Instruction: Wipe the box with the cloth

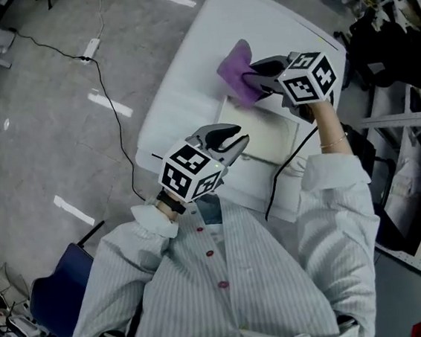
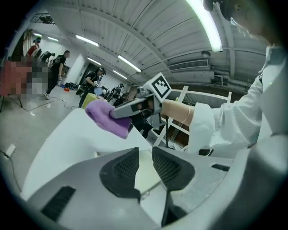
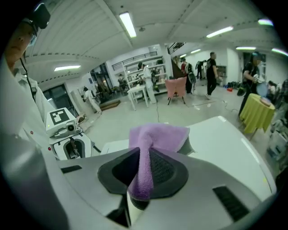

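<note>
The purple cloth (image 1: 235,73) hangs bunched above the white table (image 1: 198,46), and my right gripper (image 1: 249,78) is shut on it. In the right gripper view a fold of the cloth (image 3: 143,166) is pinched between the pads. The box (image 1: 260,132), flat and cream-white, lies on the table just below the cloth. My left gripper (image 1: 231,136) hovers over the box's near left edge. It is open, with a narrow gap and nothing between its jaws (image 2: 145,157). The left gripper view shows the right gripper holding the cloth (image 2: 106,115) ahead and above.
A black cable (image 1: 285,165) runs from the right gripper across the table's near edge. On the floor to the left lie a cable and a power strip (image 1: 91,48). A blue chair (image 1: 55,292) stands at lower left, with racks (image 1: 407,117) close on the right.
</note>
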`<state>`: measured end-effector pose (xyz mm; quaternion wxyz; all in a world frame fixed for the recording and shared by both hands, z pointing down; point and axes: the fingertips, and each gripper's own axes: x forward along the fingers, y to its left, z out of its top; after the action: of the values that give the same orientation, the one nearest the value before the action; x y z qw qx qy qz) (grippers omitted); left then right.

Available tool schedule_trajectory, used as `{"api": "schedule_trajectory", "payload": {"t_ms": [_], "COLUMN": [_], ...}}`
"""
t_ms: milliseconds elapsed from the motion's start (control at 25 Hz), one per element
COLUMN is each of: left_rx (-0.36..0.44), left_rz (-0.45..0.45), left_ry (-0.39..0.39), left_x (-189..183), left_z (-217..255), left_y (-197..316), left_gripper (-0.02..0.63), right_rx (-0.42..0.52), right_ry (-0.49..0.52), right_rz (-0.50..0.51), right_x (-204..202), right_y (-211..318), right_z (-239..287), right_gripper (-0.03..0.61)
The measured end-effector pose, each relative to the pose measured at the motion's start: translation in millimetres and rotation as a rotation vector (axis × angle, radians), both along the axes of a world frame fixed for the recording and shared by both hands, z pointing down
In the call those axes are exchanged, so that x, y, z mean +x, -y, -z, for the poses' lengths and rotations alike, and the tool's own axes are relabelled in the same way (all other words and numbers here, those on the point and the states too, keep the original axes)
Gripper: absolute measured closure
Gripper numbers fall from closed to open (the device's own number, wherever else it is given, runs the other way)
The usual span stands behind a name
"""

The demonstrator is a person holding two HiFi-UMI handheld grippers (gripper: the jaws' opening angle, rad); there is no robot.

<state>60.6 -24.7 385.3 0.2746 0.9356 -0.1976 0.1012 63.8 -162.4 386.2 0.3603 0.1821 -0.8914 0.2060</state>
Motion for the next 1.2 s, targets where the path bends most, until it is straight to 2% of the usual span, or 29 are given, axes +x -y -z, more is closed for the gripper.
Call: {"api": "schedule_trajectory", "payload": {"t_ms": [240,440,600,1000,1200], "left_rx": [0.072,0.134,0.181,0.213,0.23], "left_rz": [-0.006,-0.023,-0.068,-0.13,-0.148], "left_ry": [-0.083,-0.155,-0.197,-0.262,-0.25], "left_x": [-12,-5,4,23,27], "left_z": [51,88,111,138,135], "left_y": [14,13,4,-12,-19], "left_gripper": [0.522,0.562,0.583,0.601,0.601], "right_rx": [0.211,0.318,0.409,0.553,0.544], "right_ry": [0.149,0.303,0.361,0.431,0.483], "right_rz": [-0.234,-0.395,-0.503,-0.706,-0.761], "right_x": [33,59,69,79,83], "right_y": [-35,-83,-120,-176,-184], "right_z": [71,109,126,144,136], "right_gripper": [0.52,0.52,0.52,0.52,0.52]}}
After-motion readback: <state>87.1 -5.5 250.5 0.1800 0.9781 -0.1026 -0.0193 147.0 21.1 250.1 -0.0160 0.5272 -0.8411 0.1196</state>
